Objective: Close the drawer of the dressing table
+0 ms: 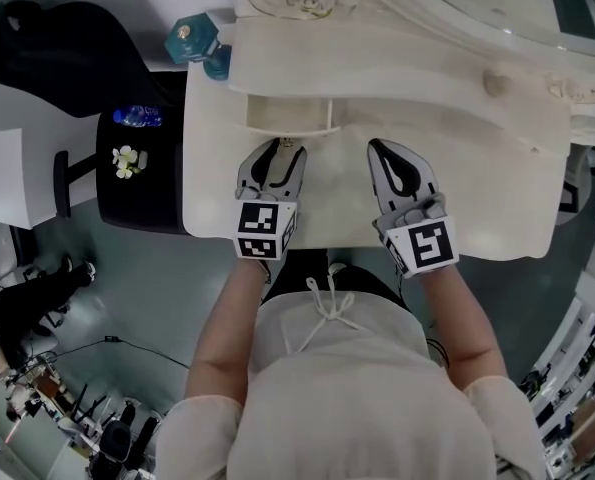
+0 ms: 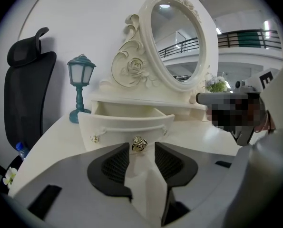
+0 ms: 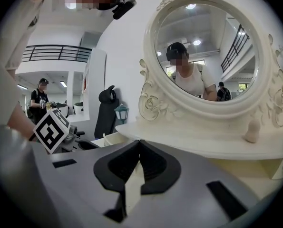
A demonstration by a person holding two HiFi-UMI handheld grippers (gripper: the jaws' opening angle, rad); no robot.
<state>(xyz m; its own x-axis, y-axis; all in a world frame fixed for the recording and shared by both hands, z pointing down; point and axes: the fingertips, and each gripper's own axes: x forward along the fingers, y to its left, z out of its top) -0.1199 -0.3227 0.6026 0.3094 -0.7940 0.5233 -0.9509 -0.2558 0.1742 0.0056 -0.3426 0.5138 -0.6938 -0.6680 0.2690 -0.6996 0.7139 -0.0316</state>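
The cream dressing table (image 1: pixel 477 178) has its small drawer (image 1: pixel 289 116) pulled out at the left under the mirror shelf. In the left gripper view the drawer front (image 2: pixel 127 127) faces me, with a gold knob (image 2: pixel 139 144) at its middle. My left gripper (image 2: pixel 141 146) is open, its tips on either side of the knob and apart from it; from the head view it (image 1: pixel 285 148) sits just in front of the drawer. My right gripper (image 1: pixel 378 148) is shut on nothing and hovers over the tabletop to the right of the drawer, its tips (image 3: pixel 139 142) touching.
An oval mirror (image 2: pixel 177 42) in a carved frame stands behind the drawer. A teal lantern lamp (image 2: pixel 80 80) is at the table's back left corner. A black office chair (image 2: pixel 24 94) and a black stool (image 1: pixel 137 183) with a bottle stand to the left.
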